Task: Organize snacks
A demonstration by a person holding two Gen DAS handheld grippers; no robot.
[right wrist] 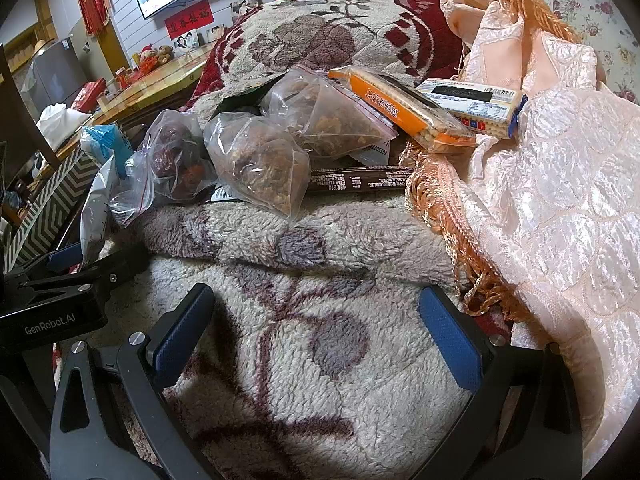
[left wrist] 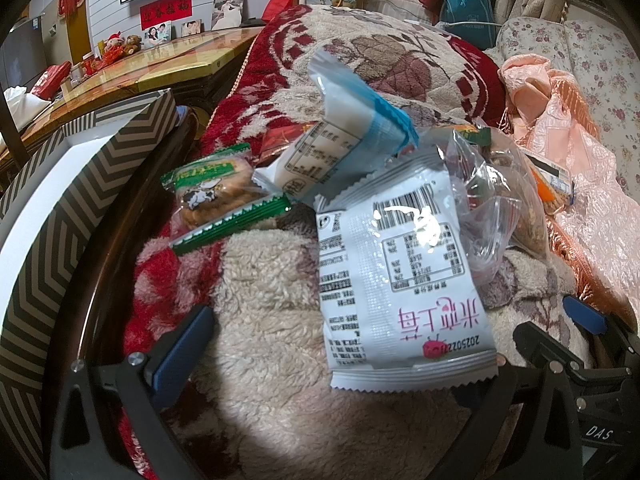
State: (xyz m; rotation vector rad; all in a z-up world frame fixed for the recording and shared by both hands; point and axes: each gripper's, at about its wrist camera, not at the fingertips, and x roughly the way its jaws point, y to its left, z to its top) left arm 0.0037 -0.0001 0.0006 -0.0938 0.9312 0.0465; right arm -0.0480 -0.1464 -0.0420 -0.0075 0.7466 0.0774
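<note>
A white snack packet [left wrist: 400, 280] with a barcode and pink characters lies on the fleece blanket and covers my left gripper's right finger. My left gripper [left wrist: 332, 312] stands open around it. Behind it lie a blue-and-white packet [left wrist: 352, 128], a green biscuit packet [left wrist: 216, 188] and clear zip bags [left wrist: 488, 200]. My right gripper [right wrist: 316, 308] is open over bare blanket. Further ahead of it are clear bags of brown snacks [right wrist: 260, 164], a bag of red dates [right wrist: 172, 152], an orange cracker pack [right wrist: 400, 108], a pale cracker pack [right wrist: 472, 104] and a dark bar [right wrist: 360, 180].
A chevron-patterned box [left wrist: 80, 200] stands at the left, close to my left gripper. A peach fringed cloth [right wrist: 540, 200] is bunched along the right side. The red and cream blanket [right wrist: 320, 380] covers the surface. A wooden table [left wrist: 140, 68] stands behind.
</note>
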